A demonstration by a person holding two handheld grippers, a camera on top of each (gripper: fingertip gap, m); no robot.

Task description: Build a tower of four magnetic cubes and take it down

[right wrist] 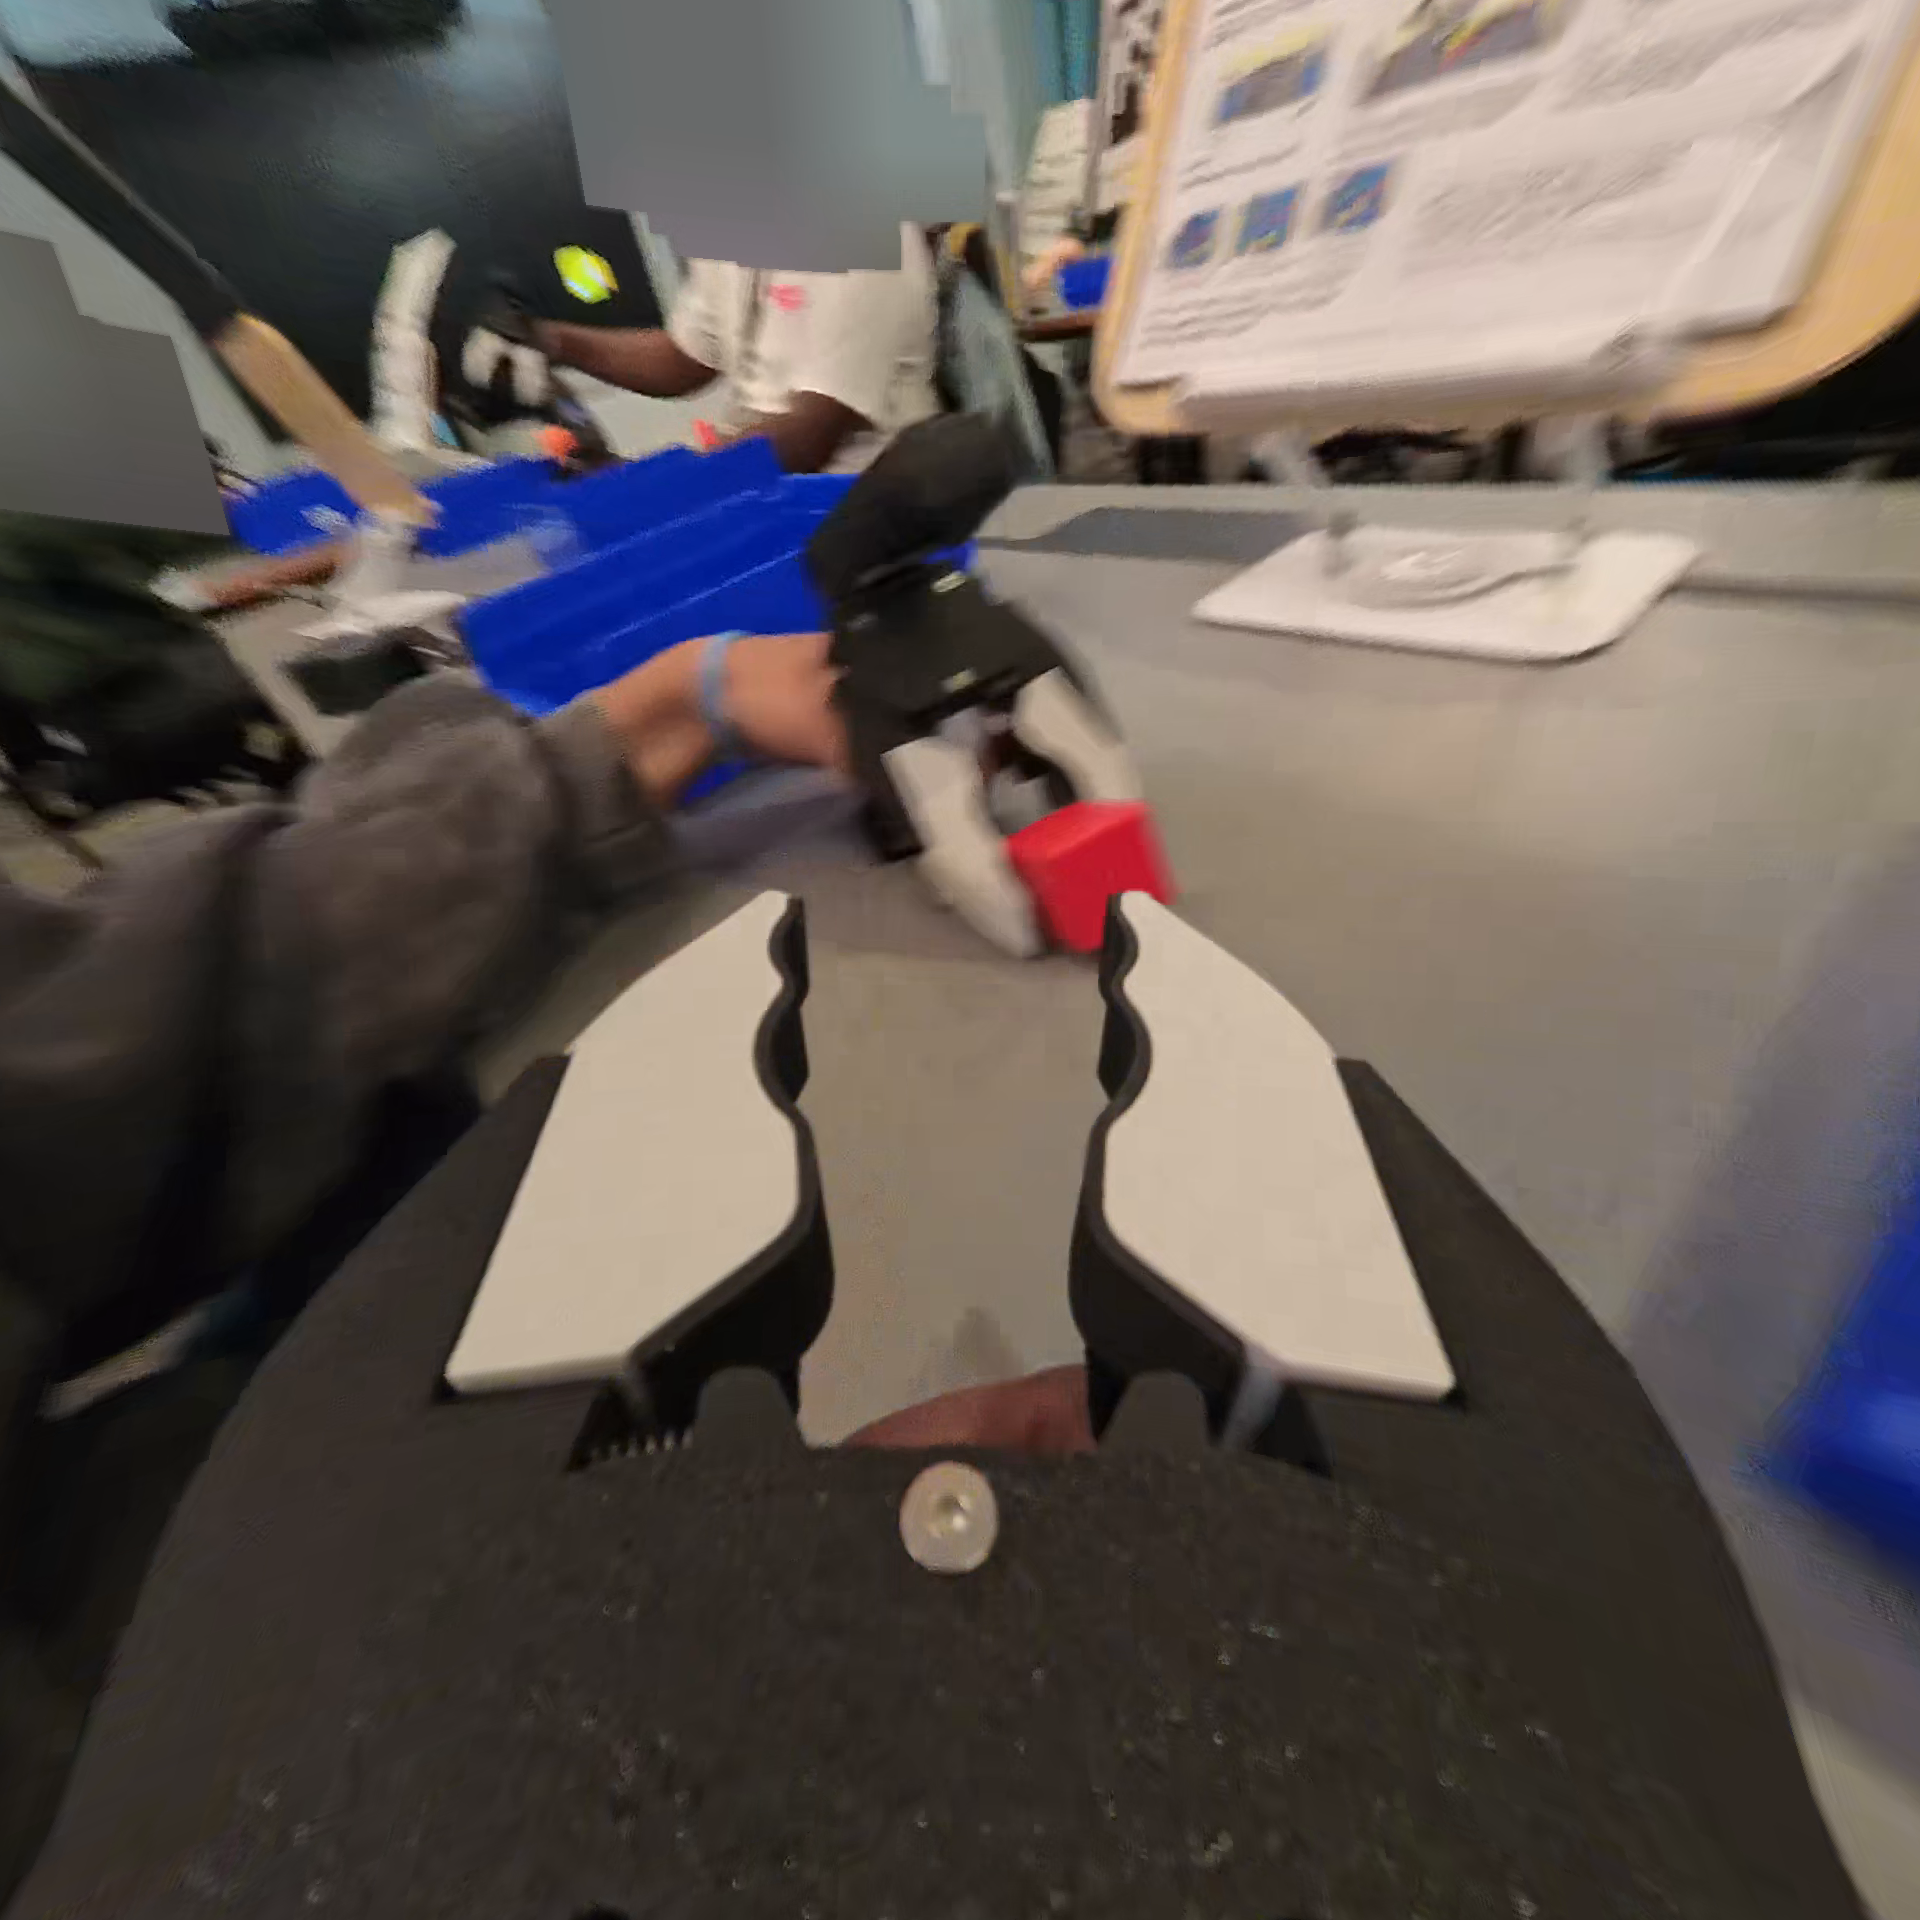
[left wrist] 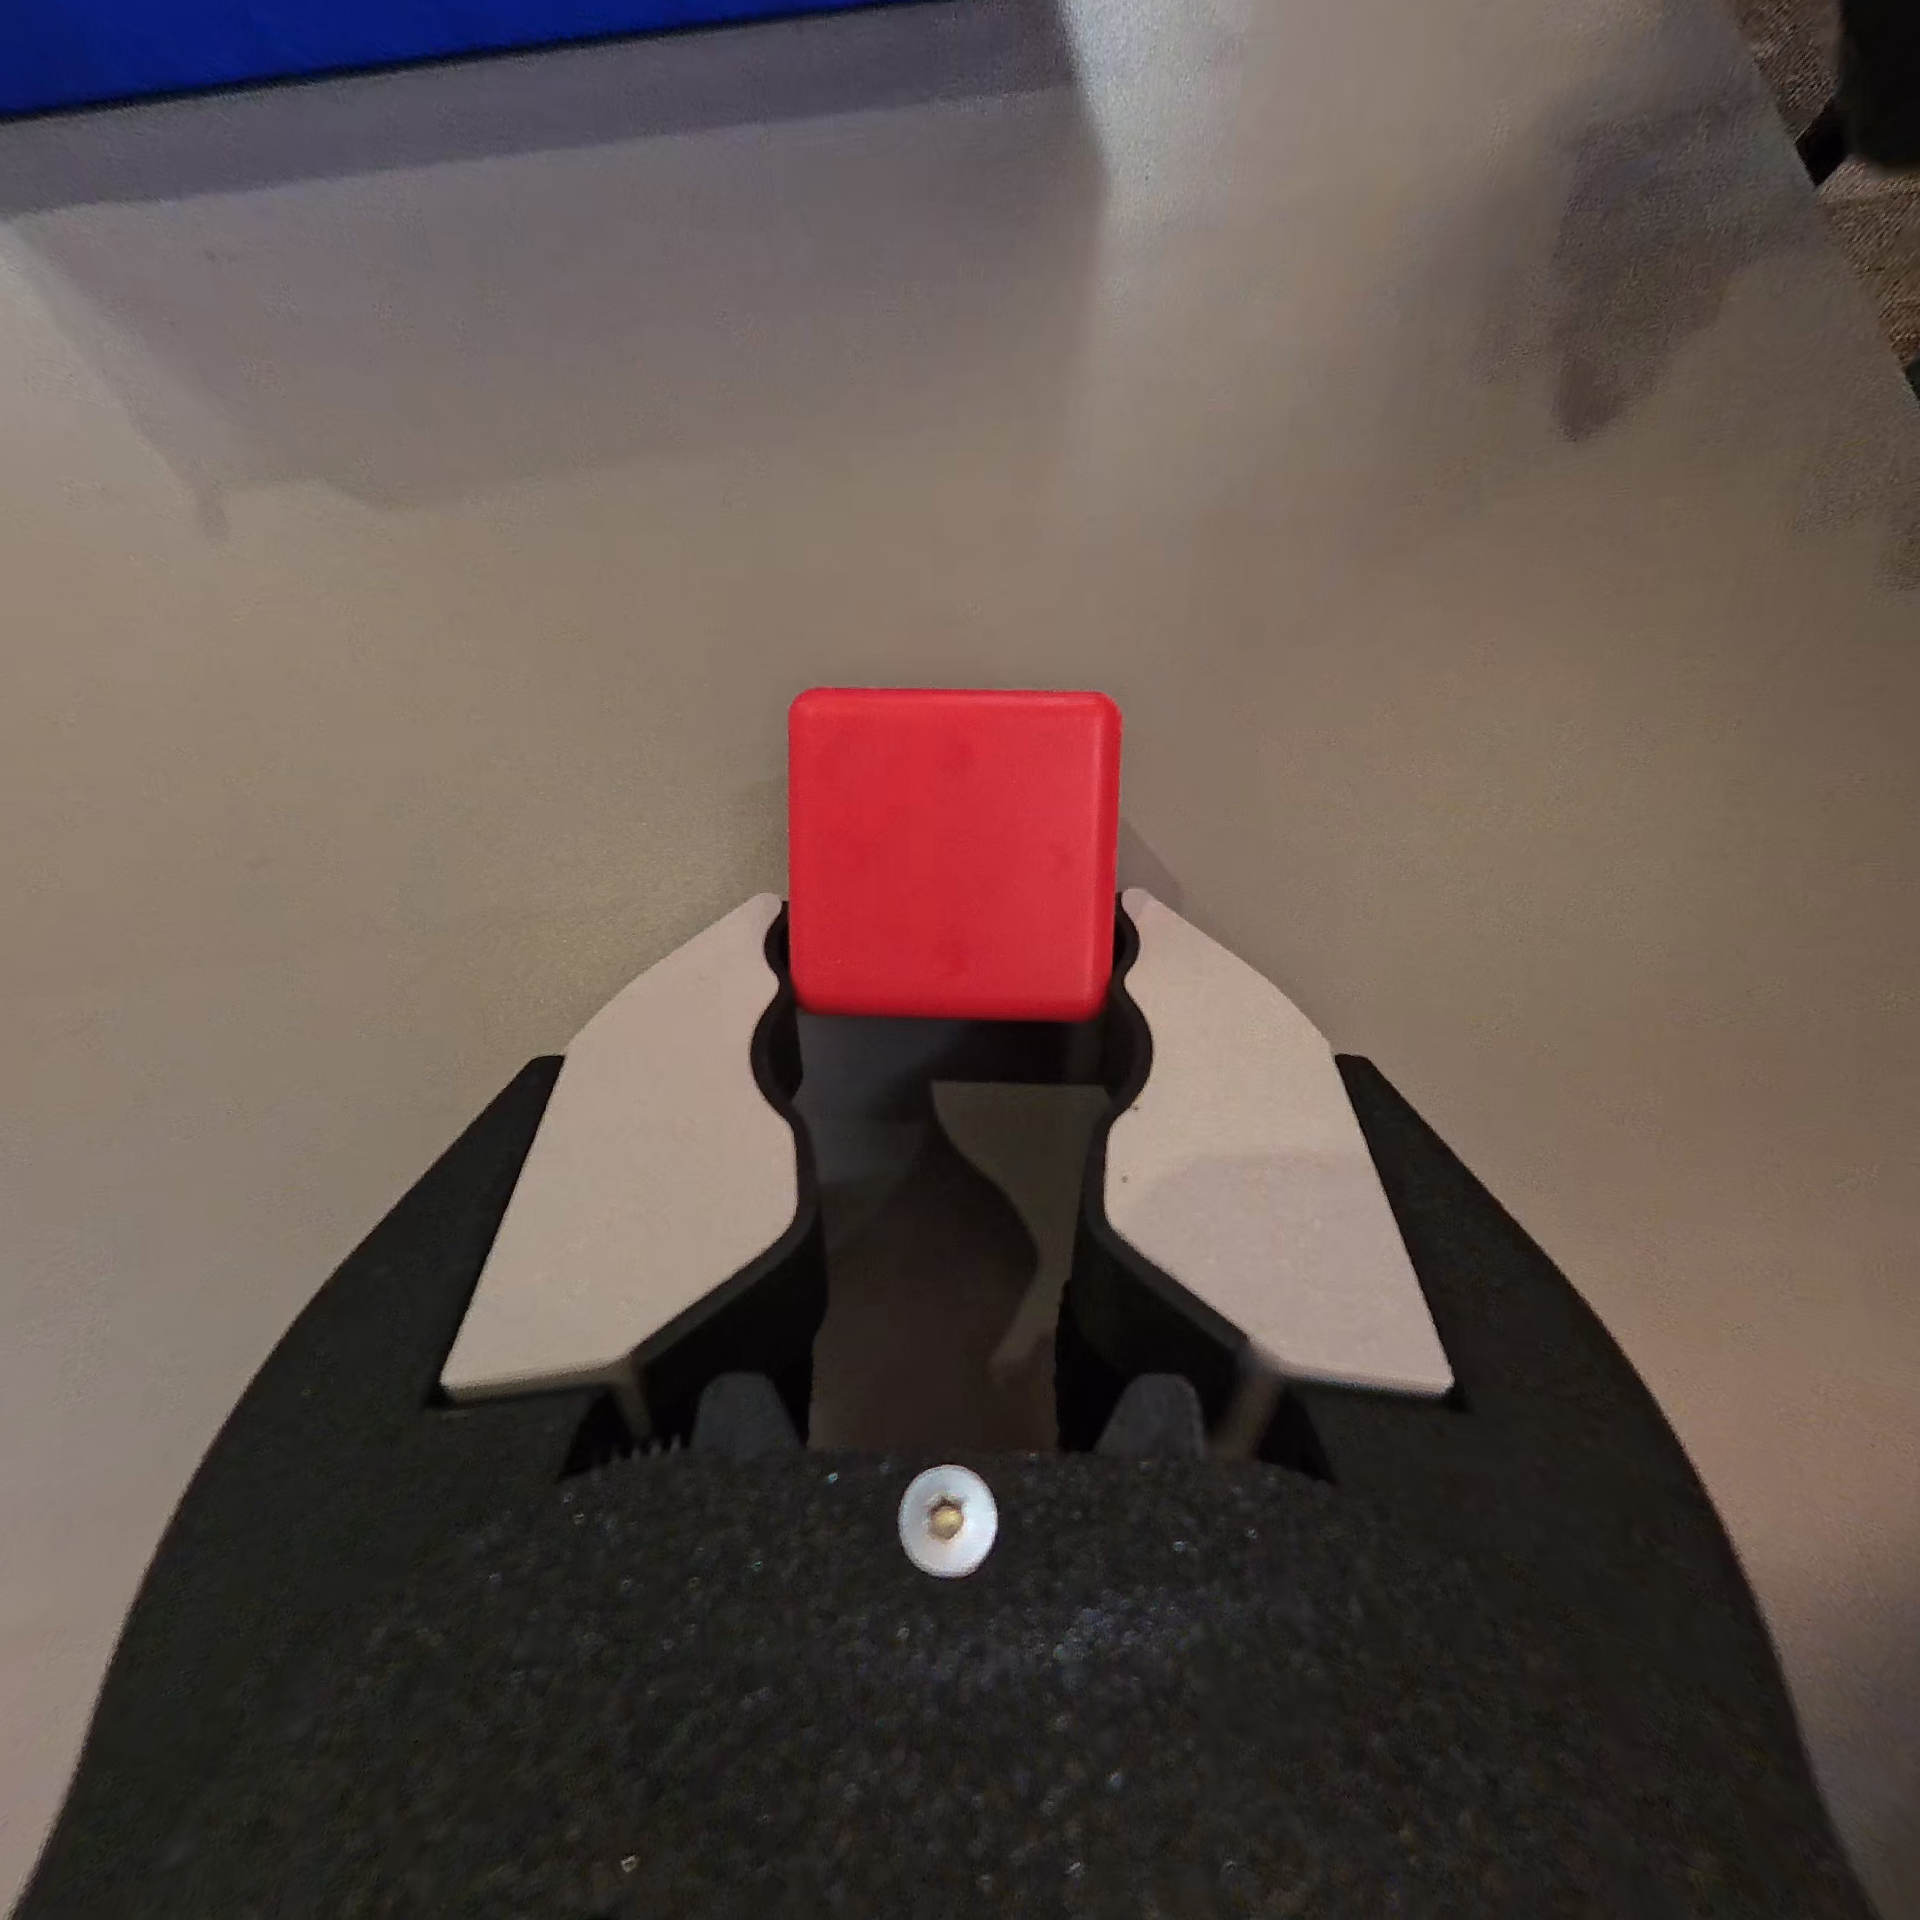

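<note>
a: so, left wrist view first. the left gripper (left wrist: 951, 961) has its two fingers closed against the sides of a red cube (left wrist: 954, 852), gripping only its near part; most of the cube sticks out toward 12 o'clock past the tips. it's low over the pale grey table (left wrist: 416, 623), though i can't tell if it touches. no other cubes show here.

b: texture?

a: smooth matte plastic, rounded corners, square face up. the fingers are flat grey plates with black scalloped inner edges, and the body behind them is rough black. a blue edge (left wrist: 156, 52) sits far off at 11 o'clock.

b: and the right wrist view?

a: blurry. the right gripper (right wrist: 951, 935) is spread about a cube's width apart with nothing between its fingers, just bare table. the cube lies just past its tips, at 1 o'clock, pinched by the left gripper, which reaches in from 11 o'clock on a grey sleeve (right wrist: 312, 935).

b: so which hand is nearer?

a: the left, clearly, it already has hold. the right is close and points nearly at the cube, a little to its left. i'd judge the tower isn't started in view, or is already down; i can't say which. blue bins (right wrist: 644, 592) and a poster board (right wrist: 1507, 187) stand behind, with people farther off.
</note>
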